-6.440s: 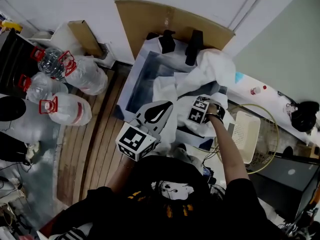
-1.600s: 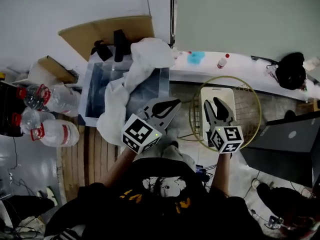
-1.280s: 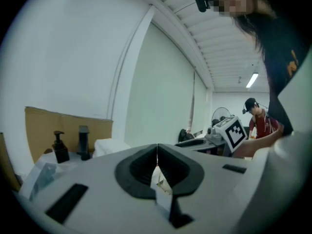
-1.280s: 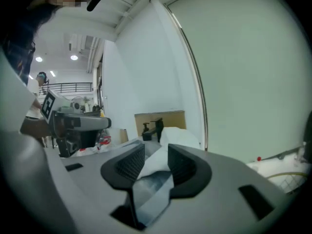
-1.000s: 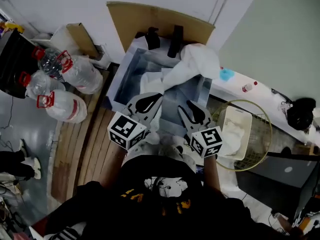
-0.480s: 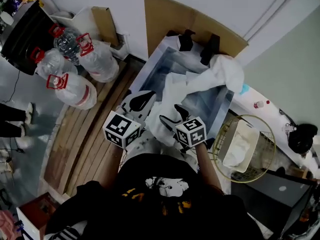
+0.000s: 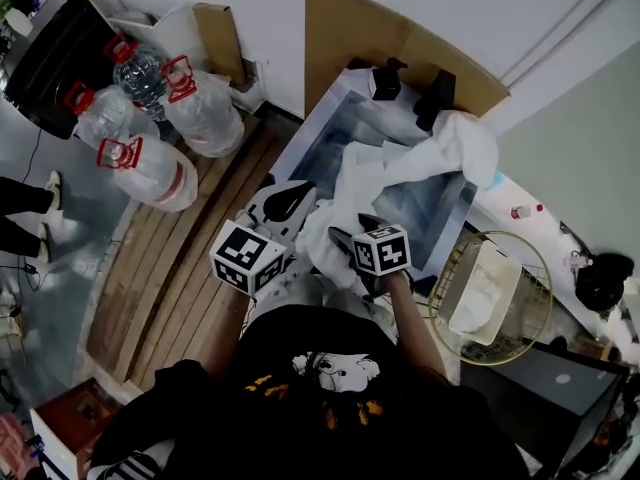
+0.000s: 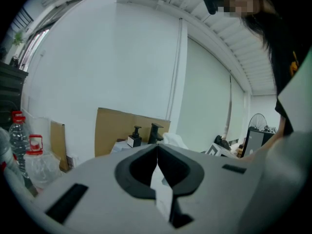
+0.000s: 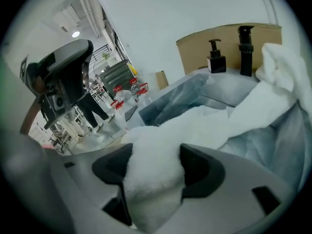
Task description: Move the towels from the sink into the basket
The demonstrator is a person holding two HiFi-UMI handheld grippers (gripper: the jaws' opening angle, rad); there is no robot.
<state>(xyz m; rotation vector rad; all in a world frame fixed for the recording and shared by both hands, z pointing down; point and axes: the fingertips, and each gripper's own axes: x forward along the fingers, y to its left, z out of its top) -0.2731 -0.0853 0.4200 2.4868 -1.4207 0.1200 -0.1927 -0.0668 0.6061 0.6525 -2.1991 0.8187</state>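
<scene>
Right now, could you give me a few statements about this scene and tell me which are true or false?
Towels hang over the sink's edge. True.
The basket is empty. False: a towel lies in it.
The left gripper is shut. True.
The right gripper is shut. False: its jaws, just opened, stand apart round a hanging towel.
Water bottles stand right of the sink. False: left of it, in the head view.
</scene>
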